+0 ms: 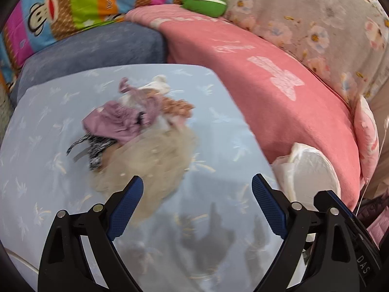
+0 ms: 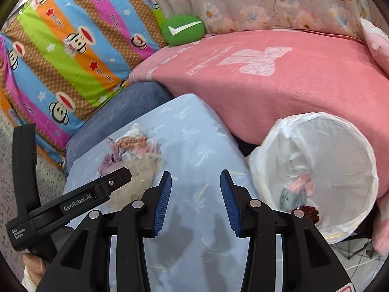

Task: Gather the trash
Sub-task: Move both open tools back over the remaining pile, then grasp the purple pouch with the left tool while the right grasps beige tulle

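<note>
A heap of trash (image 1: 136,131) lies on the light blue cushion (image 1: 214,126): purple, beige, pinkish and black-and-white scraps. The heap also shows in the right wrist view (image 2: 132,155). My left gripper (image 1: 197,194) is open and empty, just in front of the heap. My right gripper (image 2: 195,192) is open and empty above the cushion (image 2: 194,150), with the heap ahead to its left. A bin lined with a white bag (image 2: 316,170) stands to the right of the cushion and holds several scraps. The bin also shows at the right of the left wrist view (image 1: 308,170).
A pink blanket (image 2: 279,85) lies behind the cushion and bin. A striped monkey-print quilt (image 2: 73,56), a green plush toy (image 2: 183,30) and a floral cover (image 2: 279,2) are at the back. A blue-grey cushion (image 1: 92,51) lies under the light blue one.
</note>
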A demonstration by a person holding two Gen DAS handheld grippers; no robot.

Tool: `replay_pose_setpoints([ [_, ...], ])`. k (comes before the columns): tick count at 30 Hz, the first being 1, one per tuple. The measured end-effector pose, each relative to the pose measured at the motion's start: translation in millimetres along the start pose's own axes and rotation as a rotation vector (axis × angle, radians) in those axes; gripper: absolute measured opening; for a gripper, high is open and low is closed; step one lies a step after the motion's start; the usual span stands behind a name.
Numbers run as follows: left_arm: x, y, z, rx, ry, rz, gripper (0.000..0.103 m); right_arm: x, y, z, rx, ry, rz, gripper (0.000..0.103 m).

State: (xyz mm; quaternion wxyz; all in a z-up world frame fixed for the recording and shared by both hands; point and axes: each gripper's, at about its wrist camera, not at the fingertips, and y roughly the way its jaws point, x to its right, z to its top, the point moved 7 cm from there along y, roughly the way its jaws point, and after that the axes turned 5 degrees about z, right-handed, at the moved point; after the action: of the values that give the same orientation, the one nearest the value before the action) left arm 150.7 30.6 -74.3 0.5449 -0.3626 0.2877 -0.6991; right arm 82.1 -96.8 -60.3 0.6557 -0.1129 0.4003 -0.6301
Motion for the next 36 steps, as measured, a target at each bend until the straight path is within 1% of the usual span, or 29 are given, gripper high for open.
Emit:
replay_pose_setpoints([
  [3,-25.3,-0.4,-1.1,0.000,-0.047,0.021,0.087,-19.8,12.9,-8.1,-0.028,-0.032,0.014,0.043],
  [5,-39.9,-1.4,-0.5,0.003,-0.072,0.031,0.087,-32.2,21.9,-13.3,-0.045,-0.046,0.026,0.048],
  [11,-81.8,-1.6,3.5,0.004,-0.143,0.061,0.087,-64.8,49.1,-25.2,-0.093,-0.093,0.057,0.051],
  [16,-109.2,0.2,11.1,0.008,-0.188,0.082,0.087,-85.7,67.0,-22.5,-0.104,-0.115,0.072,0.052],
  [22,-124.0,9.3,33.7,0.026,-0.205,0.089,0.087,-97.4,90.8,-21.0,-0.133,-0.116,0.077,0.052],
  [25,-126.2,16.6,44.1,0.030,-0.201,0.075,0.087,-99.0,102.6,-25.0,-0.154,-0.113,0.075,0.052],
  [30,-124.4,37.6,53.0,0.005,-0.193,0.057,0.085,-101.2,119.8,-35.8,-0.187,-0.108,0.071,0.052],
  [33,-121.8,49.9,53.2,-0.020,-0.188,0.028,0.075,-102.2,129.1,-40.5,-0.205,-0.106,0.070,0.052],
  [34,-120.1,53.7,52.9,-0.029,-0.183,0.016,0.068,-102.3,131.9,-42.1,-0.210,-0.104,0.070,0.052],
  [35,-119.3,57.0,52.2,-0.036,-0.182,0.007,0.065,-102.5,134.6,-43.9,-0.216,-0.101,0.070,0.052],
  [36,-118.8,58.1,52.2,-0.038,-0.181,0.002,0.057,-102.6,137.6,-45.9,-0.223,-0.099,0.071,0.052],
])
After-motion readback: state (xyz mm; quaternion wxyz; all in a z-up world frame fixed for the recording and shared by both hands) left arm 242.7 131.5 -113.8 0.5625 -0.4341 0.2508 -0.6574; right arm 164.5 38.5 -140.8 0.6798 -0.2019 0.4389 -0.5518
